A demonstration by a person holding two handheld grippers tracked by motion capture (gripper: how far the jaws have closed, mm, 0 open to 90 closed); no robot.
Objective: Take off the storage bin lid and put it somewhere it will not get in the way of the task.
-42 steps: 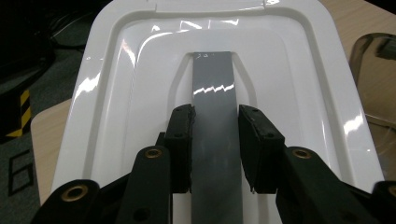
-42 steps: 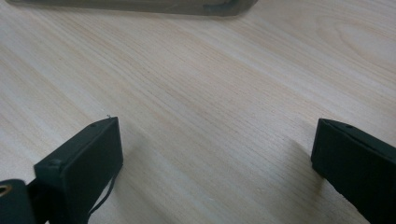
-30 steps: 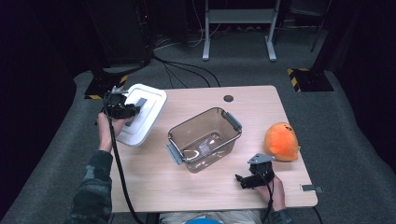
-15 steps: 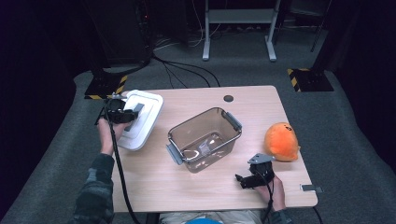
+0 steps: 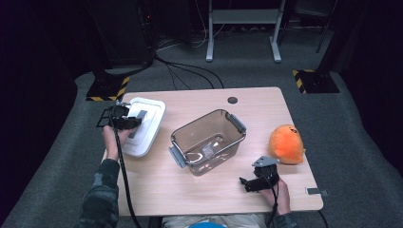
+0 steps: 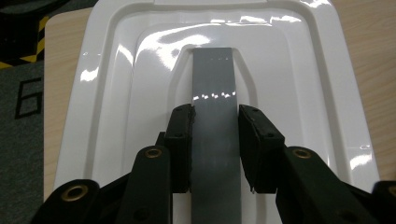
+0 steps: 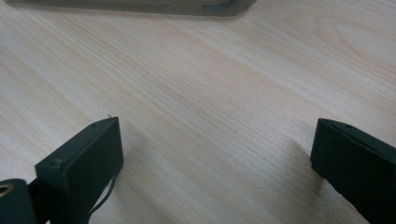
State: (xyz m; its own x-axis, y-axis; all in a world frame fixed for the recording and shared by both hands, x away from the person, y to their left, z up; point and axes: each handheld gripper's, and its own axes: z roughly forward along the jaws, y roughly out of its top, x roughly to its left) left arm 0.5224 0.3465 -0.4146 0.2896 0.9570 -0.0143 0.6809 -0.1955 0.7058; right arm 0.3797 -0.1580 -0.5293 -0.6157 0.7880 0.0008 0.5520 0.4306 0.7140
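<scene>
Left gripper view puts our left gripper closed on the grey handle of the white lid, which lies at the table's left edge. We keep the strip centred and the lid level. Our right gripper rests wide open, empty, near the clear bin.

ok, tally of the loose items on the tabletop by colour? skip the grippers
White: 1, the white plastic lid with a grey handle strip
Clear: 1, the clear plastic storage bin with grey latches
Orange: 1, the round orange plush toy
Grey: 1, the small flat grey metal piece at the table's near right corner
Total: 4
</scene>
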